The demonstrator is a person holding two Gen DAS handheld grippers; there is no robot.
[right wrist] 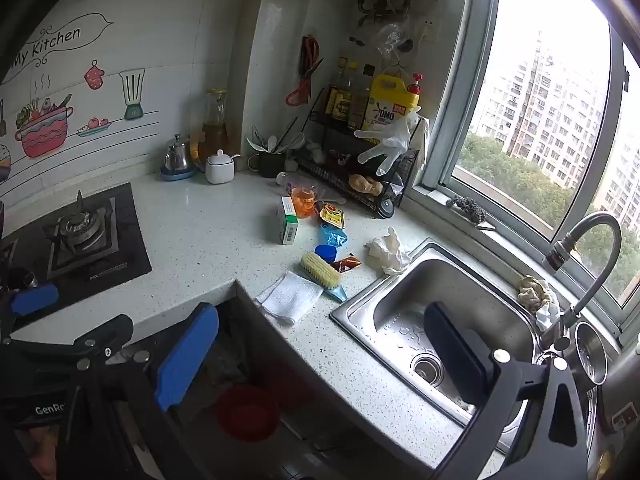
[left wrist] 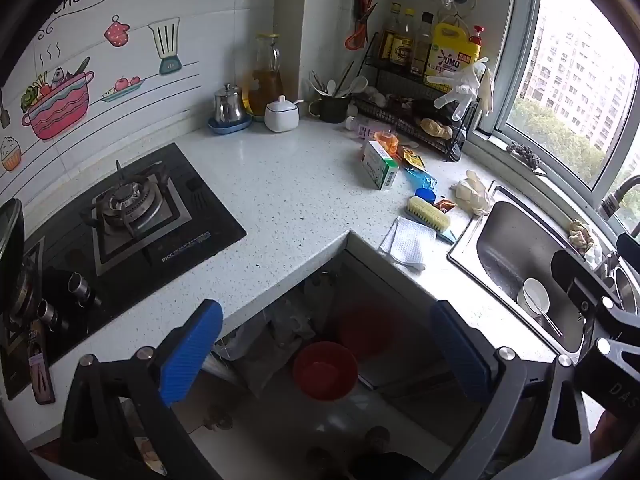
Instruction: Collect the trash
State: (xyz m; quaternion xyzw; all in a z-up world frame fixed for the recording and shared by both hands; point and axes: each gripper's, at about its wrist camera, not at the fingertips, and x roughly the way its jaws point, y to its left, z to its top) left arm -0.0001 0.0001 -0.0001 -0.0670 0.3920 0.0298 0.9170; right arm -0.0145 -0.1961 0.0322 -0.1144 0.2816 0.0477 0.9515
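Your left gripper [left wrist: 326, 354] hangs wide open with nothing in it, over the gap where the L-shaped counter [left wrist: 280, 196] cuts inward; your right gripper [right wrist: 320, 360] is just as wide and empty, one finger over that gap and the other over the sink [right wrist: 440, 320]. You have open counter between the stove [left wrist: 132, 216] on the left and the litter on the right.

The trash lies in a loose line near the far rack [left wrist: 416, 120]: a green-and-white box [left wrist: 380, 164], an orange wrapper [right wrist: 303, 200], a yellow sachet [right wrist: 332, 215], a blue wrapper [right wrist: 333, 236], a blue cap [right wrist: 326, 253], a red-brown sachet [right wrist: 347, 263] and crumpled tissue [right wrist: 386, 254] at the sink's edge. A scrub brush [right wrist: 322, 274] and folded cloth [right wrist: 290, 300] lie nearer you.

Below the gap stands a red bin [left wrist: 325, 370]; you cannot tell what is in it. Only the left view shows a white bowl [left wrist: 534, 296] in the sink; only the right view shows the drain [right wrist: 428, 368] and faucet [right wrist: 588, 248].
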